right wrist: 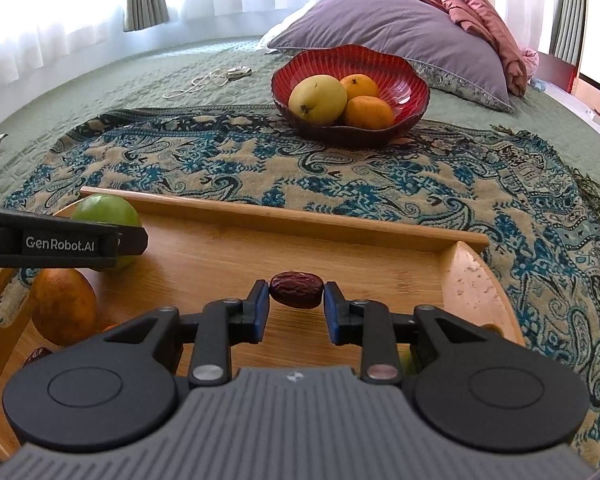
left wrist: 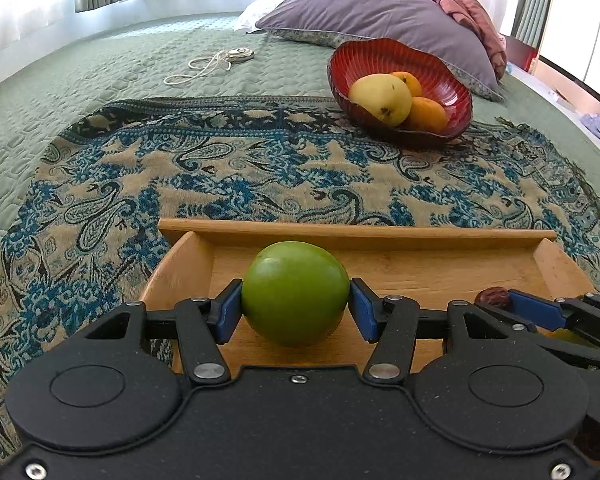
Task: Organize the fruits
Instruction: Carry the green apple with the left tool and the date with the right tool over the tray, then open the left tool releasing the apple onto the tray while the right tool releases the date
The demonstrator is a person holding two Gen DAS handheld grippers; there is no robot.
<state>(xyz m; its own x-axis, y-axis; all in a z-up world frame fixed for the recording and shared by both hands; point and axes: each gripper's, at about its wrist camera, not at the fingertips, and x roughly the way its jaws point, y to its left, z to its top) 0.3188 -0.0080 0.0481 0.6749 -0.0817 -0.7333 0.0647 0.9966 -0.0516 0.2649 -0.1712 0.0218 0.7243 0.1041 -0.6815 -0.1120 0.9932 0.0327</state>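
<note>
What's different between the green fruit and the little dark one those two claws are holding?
The green fruit is big, round, smooth and glossy; the dried date is small, oblong, wrinkled and dark red-brown. The green fruit spreads the left gripper wide, while the right gripper closes much narrower on the date. Both are pinched between blue pads over the wooden tray.

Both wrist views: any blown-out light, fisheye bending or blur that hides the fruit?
Left wrist view: window blown out, tray rim bowed, green fruit sharp in the left gripper. Right wrist view: same window glare, date crisp in the right gripper, red bowl clear.
</note>
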